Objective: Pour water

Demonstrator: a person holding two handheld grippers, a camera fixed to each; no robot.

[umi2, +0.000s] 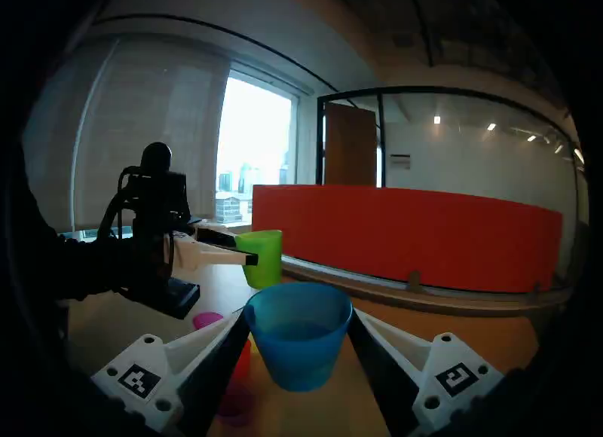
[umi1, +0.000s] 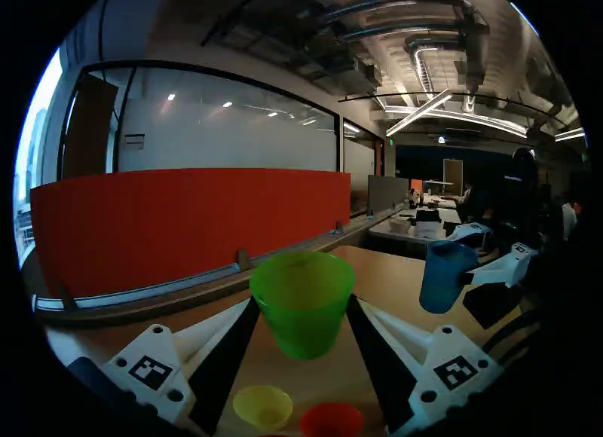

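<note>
Two cups: one in each of my grippers, both upright above the wooden table (umi1: 392,275).
My left gripper (umi1: 301,316): clamped on the green cup (umi1: 303,282), a finger on each side.
My right gripper (umi2: 298,320): clamped on the blue cup (umi2: 298,354); I cannot tell if there is water inside.
Near, on the table: yellow cup (umi1: 262,405), red cup (umi1: 332,420).

The green cup (umi1: 303,301) is looking like smooth, translucent plastic, and the blue cup (umi2: 298,343) is showing the same slight gloss. The fingers (umi1: 420,349) are showing matt white plastic. The table (umi1: 392,275) is showing a smooth wood-look top, and the red panel (umi1: 188,218) is looking matt.
</note>
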